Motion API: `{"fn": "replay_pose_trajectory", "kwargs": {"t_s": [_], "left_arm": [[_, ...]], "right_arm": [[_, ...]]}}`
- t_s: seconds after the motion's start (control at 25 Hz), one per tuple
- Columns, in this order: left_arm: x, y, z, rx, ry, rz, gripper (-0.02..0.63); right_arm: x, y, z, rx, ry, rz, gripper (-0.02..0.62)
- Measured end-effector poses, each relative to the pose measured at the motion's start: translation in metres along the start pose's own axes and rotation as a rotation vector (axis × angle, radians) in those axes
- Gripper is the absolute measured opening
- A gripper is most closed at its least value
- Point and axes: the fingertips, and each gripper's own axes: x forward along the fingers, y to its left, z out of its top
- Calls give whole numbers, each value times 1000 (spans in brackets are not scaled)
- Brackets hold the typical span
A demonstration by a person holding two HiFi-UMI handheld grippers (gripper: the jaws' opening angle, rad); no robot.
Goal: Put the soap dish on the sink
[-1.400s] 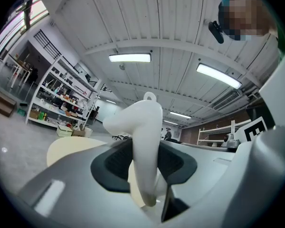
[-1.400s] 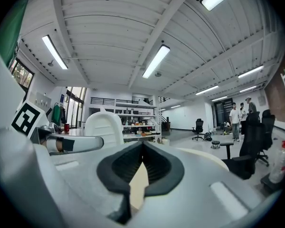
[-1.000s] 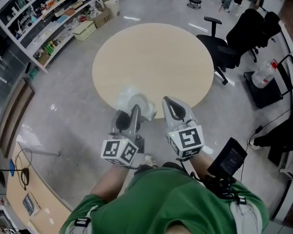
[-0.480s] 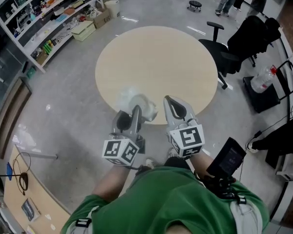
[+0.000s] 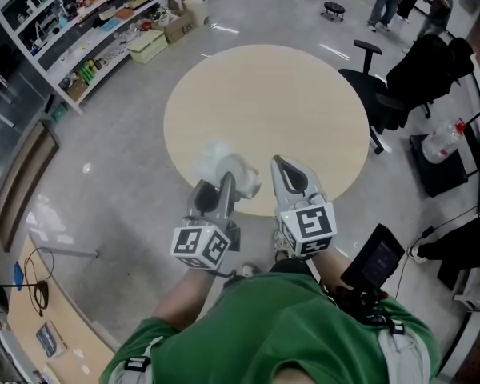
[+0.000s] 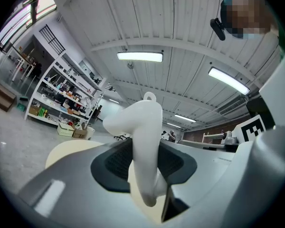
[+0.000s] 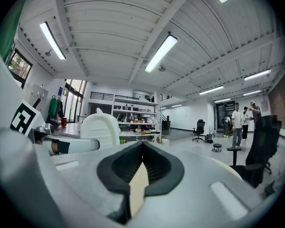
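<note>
Farther over the table [image 5: 272, 110], left gripper [image 5: 214, 192] clamps the soap dish [image 6: 145, 141] upright, right gripper [image 5: 292, 178] closed.

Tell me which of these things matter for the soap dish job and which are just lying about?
Part of the job:
- white plastic soap dish, clamped in the fingers of the left gripper
- no sink is in view

Just lying about:
- round beige table
- black office chair
- white shelving with boxes
- clear plastic bottle
</note>
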Motion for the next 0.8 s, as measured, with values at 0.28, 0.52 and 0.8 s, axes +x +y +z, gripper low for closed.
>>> {"fn": "replay_pose_trajectory", "kwargs": {"t_s": [0.28,0.52,0.8], "left_arm": [[42,6,-9,17,26,35,147],[82,4,-28,28,62,67,148],[123,3,-55,42,110,109,148]], "right_arm": [[33,-33,-3,27,-1,32,2],[54,-71,-18,55,20,56,3],[76,-113,-41,86,55,79,3]]}}
